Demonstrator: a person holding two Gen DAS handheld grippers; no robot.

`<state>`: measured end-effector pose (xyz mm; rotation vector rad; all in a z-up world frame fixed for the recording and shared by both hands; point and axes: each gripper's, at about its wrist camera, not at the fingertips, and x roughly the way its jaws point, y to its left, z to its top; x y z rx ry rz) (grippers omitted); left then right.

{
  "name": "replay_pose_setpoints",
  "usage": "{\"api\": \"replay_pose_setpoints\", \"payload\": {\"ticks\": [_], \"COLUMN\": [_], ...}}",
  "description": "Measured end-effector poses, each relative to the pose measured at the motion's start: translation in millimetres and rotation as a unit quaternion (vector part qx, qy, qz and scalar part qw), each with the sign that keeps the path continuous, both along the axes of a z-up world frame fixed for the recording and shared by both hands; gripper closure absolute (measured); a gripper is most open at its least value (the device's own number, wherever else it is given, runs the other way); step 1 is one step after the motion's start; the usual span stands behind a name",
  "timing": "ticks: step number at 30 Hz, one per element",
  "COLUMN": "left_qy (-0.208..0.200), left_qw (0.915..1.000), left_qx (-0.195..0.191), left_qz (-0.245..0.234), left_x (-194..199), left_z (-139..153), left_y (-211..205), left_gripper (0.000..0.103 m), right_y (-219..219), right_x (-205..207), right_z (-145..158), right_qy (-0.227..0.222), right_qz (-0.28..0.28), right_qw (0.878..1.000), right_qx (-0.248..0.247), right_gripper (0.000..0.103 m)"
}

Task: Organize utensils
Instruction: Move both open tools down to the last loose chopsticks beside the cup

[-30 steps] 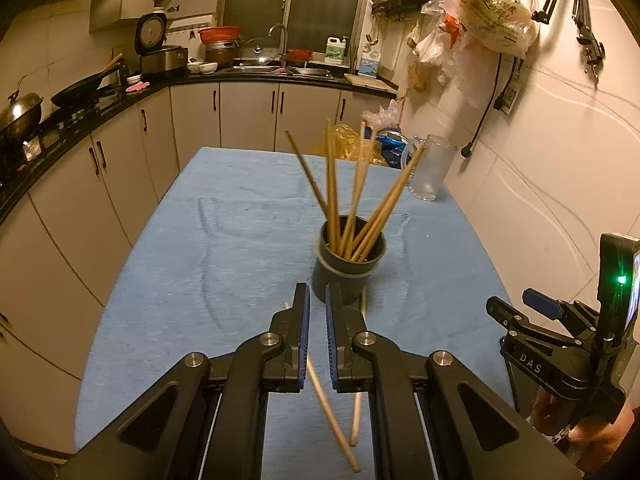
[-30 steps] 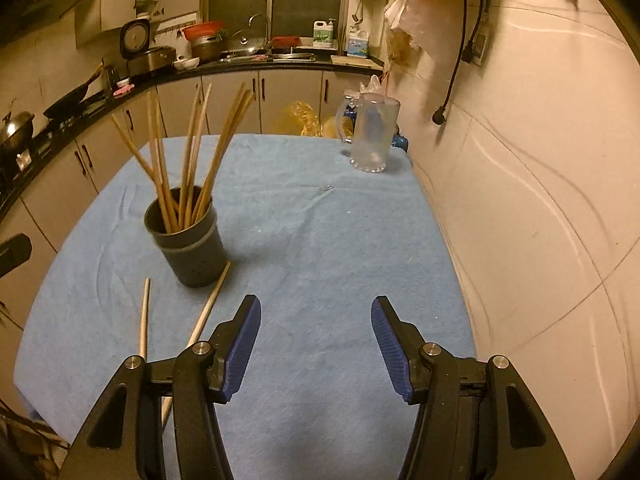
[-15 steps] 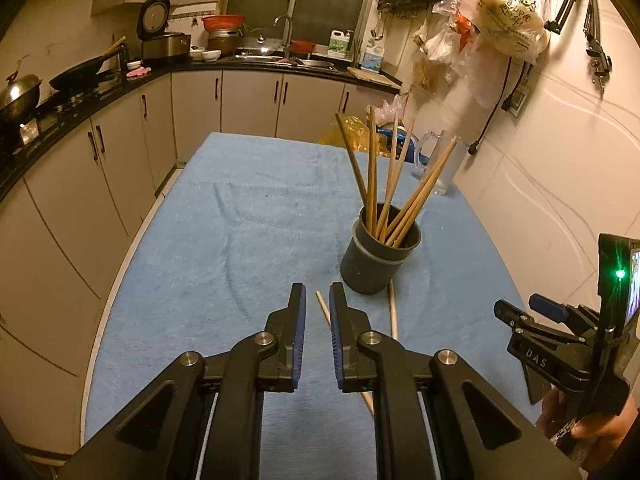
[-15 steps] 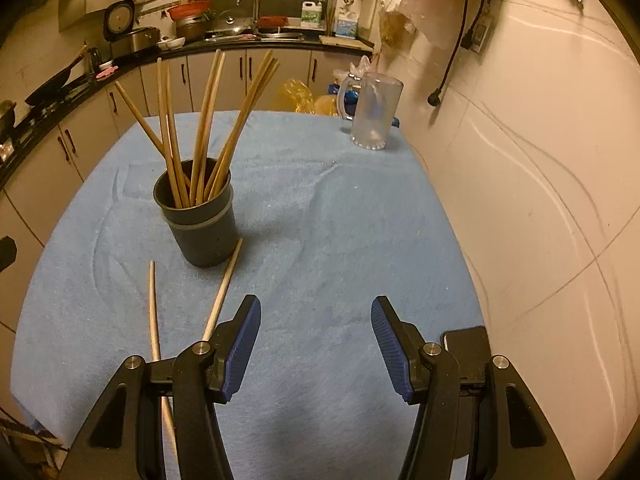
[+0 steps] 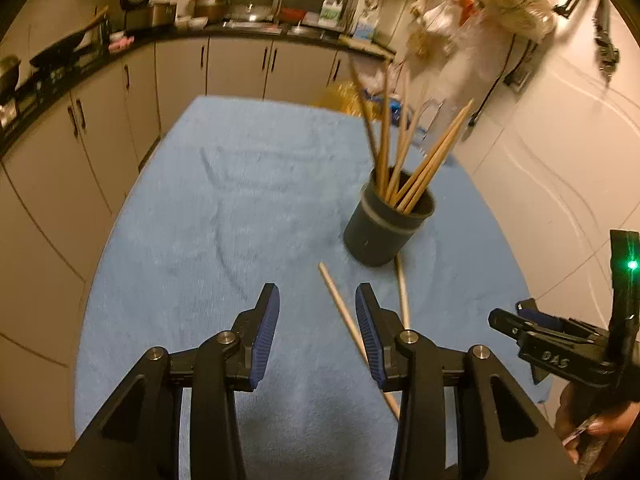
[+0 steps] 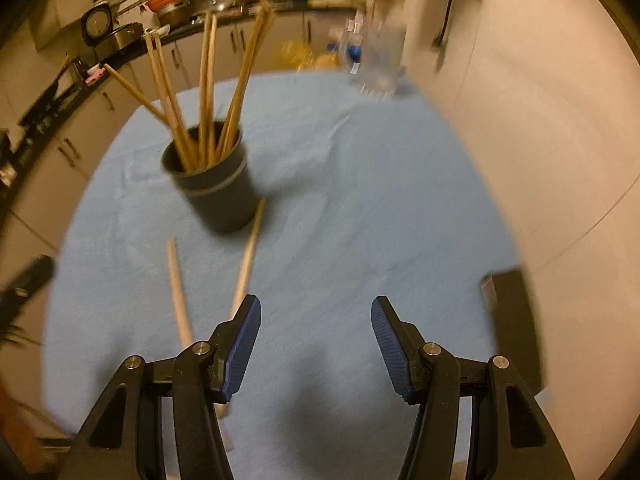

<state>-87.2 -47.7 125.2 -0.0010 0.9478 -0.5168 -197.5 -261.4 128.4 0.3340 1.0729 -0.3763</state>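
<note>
Ahead of our spread left gripper (image 5: 317, 316), a dark cup (image 5: 386, 226) holds upright chopsticks (image 5: 416, 162); two loose chopsticks (image 5: 340, 300) lie on the bench (image 5: 180, 240), one crossing its right finger. "DAS" marks the right gripper (image 5: 556, 354). From our spread right gripper (image 6: 316, 332), both loose chopsticks sit front-left, between it and the cup.

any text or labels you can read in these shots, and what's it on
"DAS": raised letters on the black body of the right gripper, seen from the left wrist view.
Green-and-white jug on the back counter: it has a label, too small to read.
Rice cooker: round dial face, markings too blurred to read.
Nothing else is legible.
</note>
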Motion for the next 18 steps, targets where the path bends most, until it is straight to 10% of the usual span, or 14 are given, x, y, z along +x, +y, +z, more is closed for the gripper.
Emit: {"api": "replay_pose_setpoints", "payload": {"ticks": [9,18], "left_qy": [0.029,0.044], "left_qw": [0.9985,0.9958], "left_qx": [0.023,0.036], "left_qz": [0.040,0.072], "left_x": [10.7,12.8], "left_z": [-19.2,-30.7], "left_y": [15.3,30.7], "left_gripper": [0.065,0.065], "right_y": [-2.9,20.3], "right_x": [58.4,97.5], "right_z": [-44.8,-91.6], "right_qy": [0.047,0.114], "right_qz": [0.031,0.073], "right_qw": [0.987,0.982], "right_qx": [0.149,0.134], "right_gripper": [0.068,0.095]}}
